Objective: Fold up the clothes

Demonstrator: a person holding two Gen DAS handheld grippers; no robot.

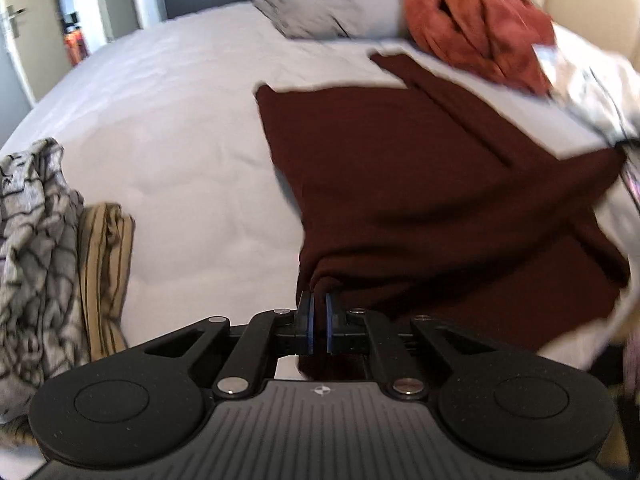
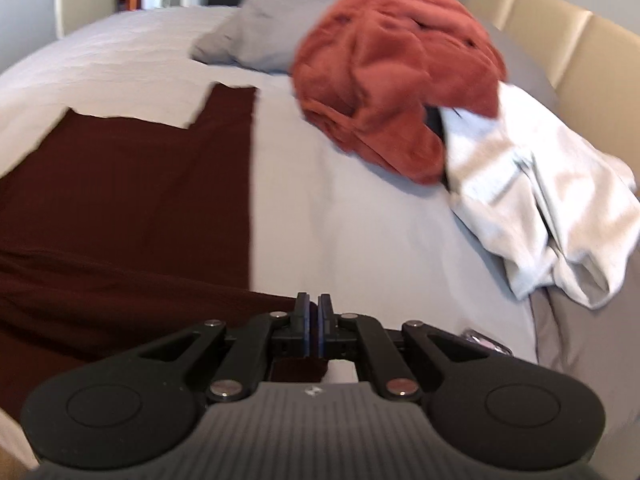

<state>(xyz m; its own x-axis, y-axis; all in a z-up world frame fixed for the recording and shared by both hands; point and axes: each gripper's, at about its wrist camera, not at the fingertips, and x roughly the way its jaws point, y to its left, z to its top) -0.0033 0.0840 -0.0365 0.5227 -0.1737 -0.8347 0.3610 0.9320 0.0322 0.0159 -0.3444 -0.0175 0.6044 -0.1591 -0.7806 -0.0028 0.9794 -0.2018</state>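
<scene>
The maroon garment [image 1: 420,184] lay spread flat on the pale bed sheet [image 1: 160,120], reaching from the left gripper [image 1: 319,300] toward twelve and two o'clock. That gripper's jaws were pinched tight on a bunched corner of it. The right gripper [image 2: 314,304], jaws closed, gripped the garment's [image 2: 120,200] edge, cloth stretching toward nine and eleven o'clock.

Bed [image 1: 168,128], pale grey sheet; maroon garment [image 1: 420,184] spread flat mid-bed; rust towel [image 2: 384,80], white garment [image 2: 540,208] heaped toward headboard edge; grey pillow [image 1: 328,4].
</scene>
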